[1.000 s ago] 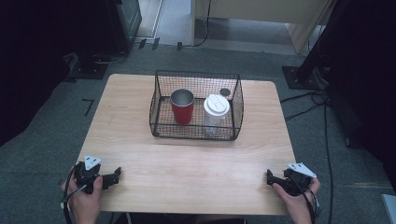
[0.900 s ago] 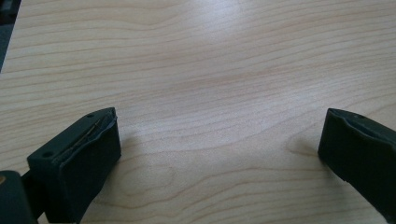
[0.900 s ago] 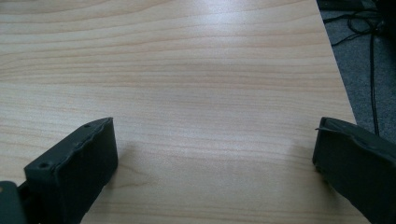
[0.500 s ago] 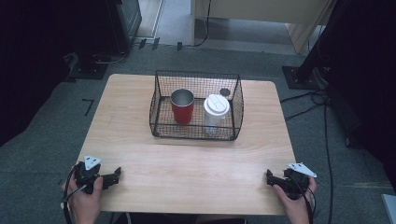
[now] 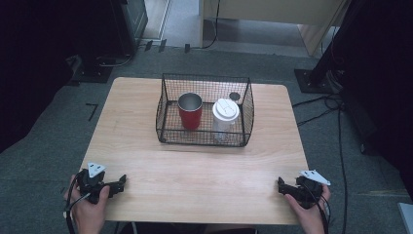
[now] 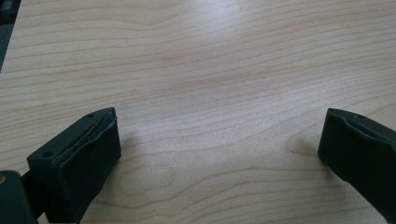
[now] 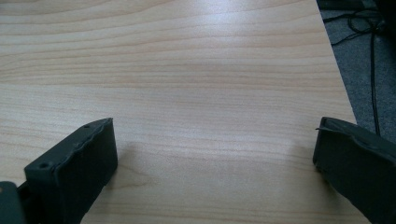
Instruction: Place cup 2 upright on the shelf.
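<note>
Two cups stand inside a black wire basket in the upper middle of the high view: a red cup with a metal rim on the left of the basket and a white lidded cup just beside it on the right, the two apart. A small dark round thing lies behind the white cup near the basket's back wall; what it is cannot be told. The basket sits on the far half of the light wooden surface, and bare wood lies between it and both tools.

At the lower left of the high view, the left hand-held gripper rests at the surface's near edge, held in the left hand, its jaws pointing toward the middle. At the lower right, the right hand-held gripper lies likewise in the right hand. Both are well apart from the basket.

The left gripper view gives what the high view cannot: its jaws stand wide apart with nothing but wood grain between them. The right gripper view shows the same spread, empty jaws, plus the surface's edge and cables on grey floor at upper right.
</note>
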